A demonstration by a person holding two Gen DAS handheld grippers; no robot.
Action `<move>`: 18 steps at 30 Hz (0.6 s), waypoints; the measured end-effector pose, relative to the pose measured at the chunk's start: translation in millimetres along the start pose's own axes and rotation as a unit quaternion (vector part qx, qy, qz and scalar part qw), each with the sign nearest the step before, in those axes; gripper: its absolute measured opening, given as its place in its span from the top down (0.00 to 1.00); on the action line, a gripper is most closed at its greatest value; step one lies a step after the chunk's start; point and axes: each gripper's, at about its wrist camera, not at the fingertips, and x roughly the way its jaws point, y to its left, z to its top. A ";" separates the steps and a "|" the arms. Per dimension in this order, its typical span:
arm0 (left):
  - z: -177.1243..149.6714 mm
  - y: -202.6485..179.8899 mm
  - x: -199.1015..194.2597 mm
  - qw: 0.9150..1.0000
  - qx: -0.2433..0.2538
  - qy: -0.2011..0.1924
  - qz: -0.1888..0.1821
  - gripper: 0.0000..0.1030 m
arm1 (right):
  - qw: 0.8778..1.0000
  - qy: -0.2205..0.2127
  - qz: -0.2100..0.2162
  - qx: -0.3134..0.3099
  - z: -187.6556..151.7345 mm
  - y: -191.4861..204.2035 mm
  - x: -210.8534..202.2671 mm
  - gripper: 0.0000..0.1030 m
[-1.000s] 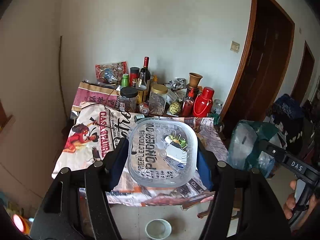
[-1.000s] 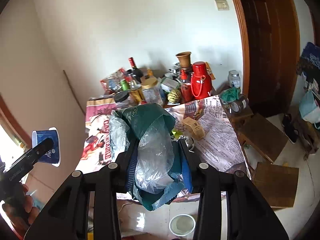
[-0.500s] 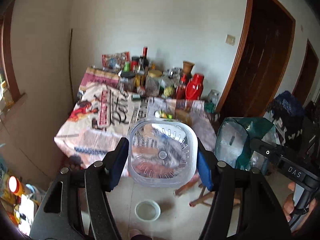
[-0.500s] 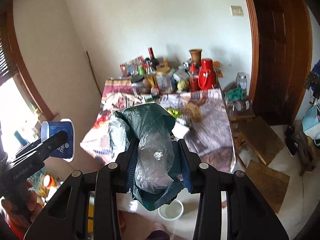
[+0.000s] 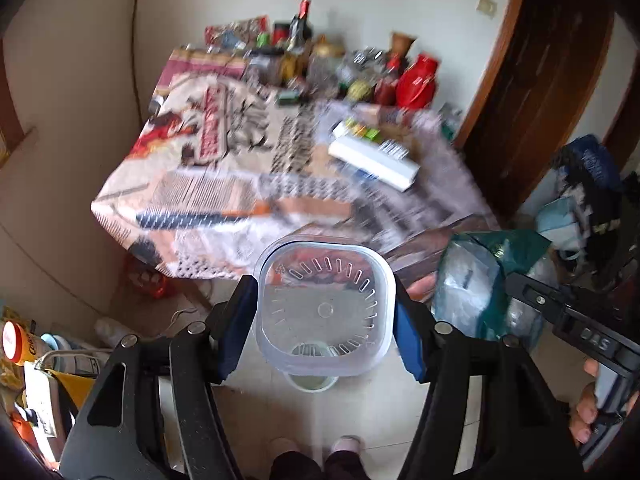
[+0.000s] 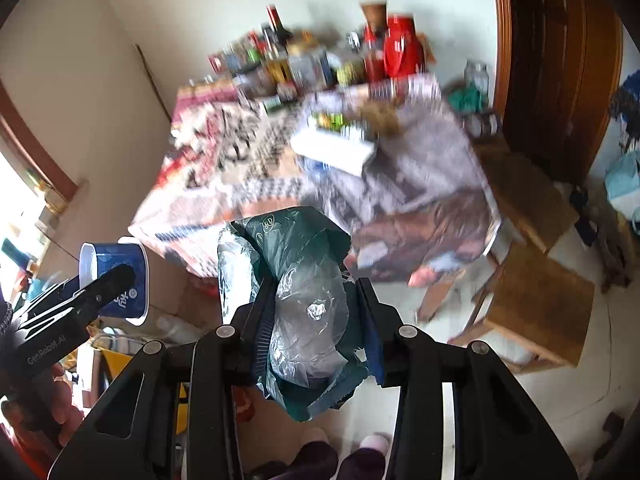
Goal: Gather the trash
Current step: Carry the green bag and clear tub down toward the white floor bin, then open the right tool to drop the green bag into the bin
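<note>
- Lived-in room of a home, used for dining or storage.
- Landmark: desk (image 5: pixel 224 184) covered with printed newspaper sheets.
- Along the desk's far edge, by the pale wall: crowded bottles and jars (image 5: pixel 296 40), red thermos jug (image 5: pixel 418 82).
- Right of the desk: dark wooden door (image 5: pixel 532 80), low wooden stools (image 6: pixel 536 304).
- Below the desk: tiled floor (image 6: pixel 560 396), clutter along the left wall.

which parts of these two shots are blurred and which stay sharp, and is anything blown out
Left wrist view: the table and its bottles smear with motion blur, while the left gripper and its clear plastic container look crisp. Right wrist view: same smeared table, but the right gripper and its green plastic bag are sharp; the window at far left is blown out.
</note>
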 end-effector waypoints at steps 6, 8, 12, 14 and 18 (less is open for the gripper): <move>-52.2 33.3 120.0 0.996 -0.034 0.076 0.015 0.39 | 0.998 0.068 -0.014 0.008 -45.6 -14.2 102.7 0.65; -72.1 39.4 157.2 0.995 -0.037 0.091 0.034 0.39 | 0.996 0.091 -0.021 0.010 -62.1 -21.2 136.4 0.65; -117.1 47.1 235.7 0.990 -0.037 0.126 0.054 0.39 | 0.991 0.132 -0.030 0.012 -98.0 -42.6 204.8 0.65; -138.1 52.1 267.3 0.988 -0.044 0.138 0.052 0.39 | 0.989 0.143 -0.035 0.005 -113.9 -51.1 231.2 0.64; -179.1 60.0 317.5 0.985 -0.049 0.159 0.054 0.39 | 0.986 0.162 -0.043 -0.004 -144.6 -71.0 288.3 0.65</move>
